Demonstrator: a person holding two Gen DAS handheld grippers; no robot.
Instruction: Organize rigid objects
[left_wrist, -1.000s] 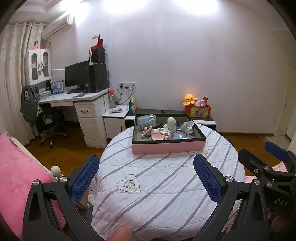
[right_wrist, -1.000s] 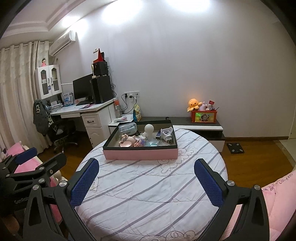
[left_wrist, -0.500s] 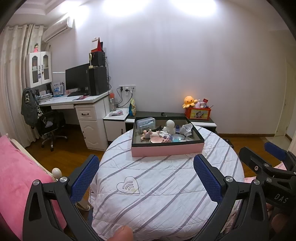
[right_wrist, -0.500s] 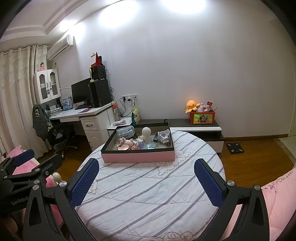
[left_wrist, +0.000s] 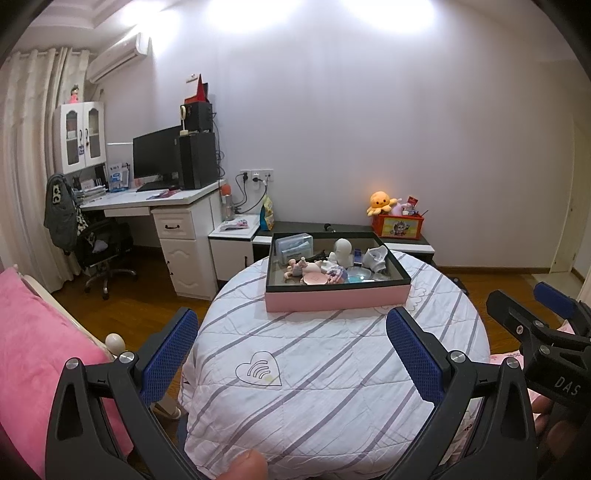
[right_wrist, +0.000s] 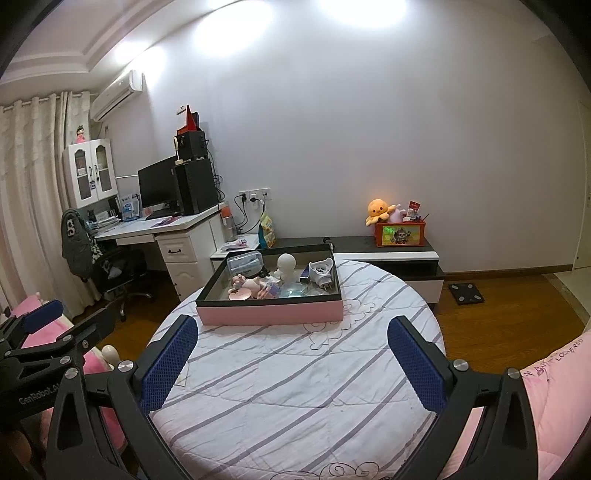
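A pink tray with a black rim (left_wrist: 338, 300) (right_wrist: 271, 315) sits at the far side of a round table with a striped white cloth (left_wrist: 332, 369) (right_wrist: 295, 387). It holds several small objects: a clear box (left_wrist: 293, 244), a white figurine (left_wrist: 341, 251) (right_wrist: 286, 266), a white plug (right_wrist: 320, 271), a pink disc (left_wrist: 314, 279). My left gripper (left_wrist: 291, 347) is open and empty at the near edge of the table. My right gripper (right_wrist: 291, 350) is open and empty, also well short of the tray.
A white desk (left_wrist: 166, 206) with a monitor and an office chair (left_wrist: 103, 247) stand to the left. A low cabinet (right_wrist: 391, 254) with an orange box and plush toy lies behind the table. Pink bedding (left_wrist: 33, 350) is at the left.
Both grippers have drawn back and risen slightly; the tray looks a little farther and lower in both views. Both stay open.
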